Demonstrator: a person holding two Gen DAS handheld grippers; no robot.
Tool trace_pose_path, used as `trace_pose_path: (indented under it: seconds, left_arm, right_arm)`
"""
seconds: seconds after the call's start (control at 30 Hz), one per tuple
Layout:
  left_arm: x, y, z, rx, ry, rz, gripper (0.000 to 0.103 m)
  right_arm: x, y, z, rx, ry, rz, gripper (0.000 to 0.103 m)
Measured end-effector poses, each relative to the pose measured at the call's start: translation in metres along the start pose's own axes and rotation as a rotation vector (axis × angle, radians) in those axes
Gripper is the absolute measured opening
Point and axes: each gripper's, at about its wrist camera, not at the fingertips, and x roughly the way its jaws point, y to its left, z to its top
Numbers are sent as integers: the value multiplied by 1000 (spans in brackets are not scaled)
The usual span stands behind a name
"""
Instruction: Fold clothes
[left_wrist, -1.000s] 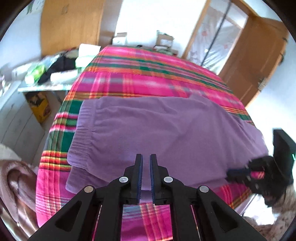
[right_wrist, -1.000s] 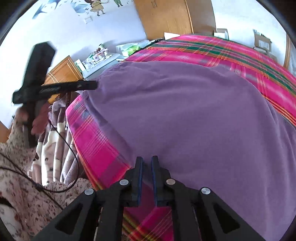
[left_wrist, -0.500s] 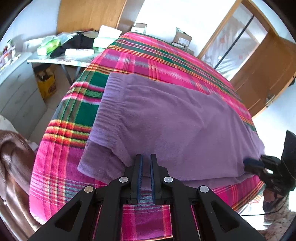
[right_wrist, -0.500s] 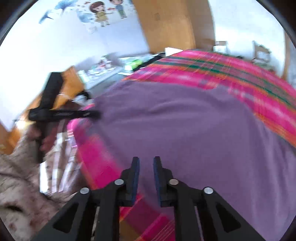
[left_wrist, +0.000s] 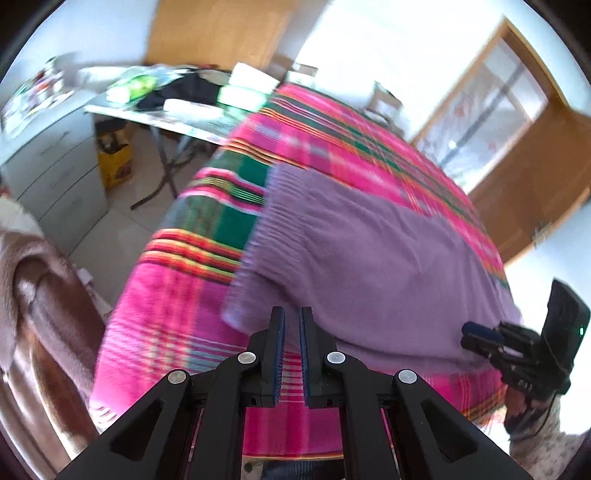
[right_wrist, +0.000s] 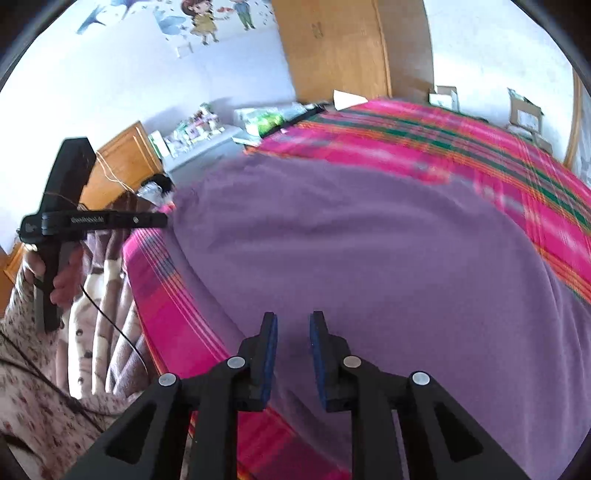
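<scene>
Hovering with nothing between its pads, the left gripper (left_wrist: 290, 350) is pressed almost together, a thin slit showing between the blue linings. Just ahead of its tips the purple garment (left_wrist: 362, 258) is lying flat on the plaid bedspread (left_wrist: 173, 314), and its near corner, by the ribbed hem, is sitting slightly to the tool's left and just beyond the fingertips. Off to that tool's right, at the garment's far end, the right gripper (left_wrist: 480, 334) is waiting at the cloth's edge.

Seen from its own camera, the right gripper (right_wrist: 291, 347) is standing parted and empty, with a clear gap between the pads and the purple garment (right_wrist: 388, 258) spreading out directly under and ahead of it. Further out to its left, the left gripper (right_wrist: 162, 220) is pointing at the garment's other corner, held in the person's hand (right_wrist: 59, 277).

My reading is that the grasp before a fold is in hand, neither tool yet holding cloth. The next move is calling for the left tool to open, for both to drop onto the near edge, and for each to pinch one corner.
</scene>
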Motion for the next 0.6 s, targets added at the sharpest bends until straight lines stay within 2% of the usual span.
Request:
trace_pose_path:
  seconds: [0.13,0.23,0.4,0.6]
  left_arm:
    - [-3,12,6,-51,-22,25,17]
    - [-4,17,7,-81,-30,12,17]
    - [5,21,8,-104,-4,10,20]
    - [11,26,4,-137,18,10,20]
  right_arm:
    - [11,25,16,-58,-29,24,20]
    - [24,44,26,-111,-39,32,21]
    - [46,76,42,-150,-50,79,29]
    - [71,102,54,-180,-29,90,29]
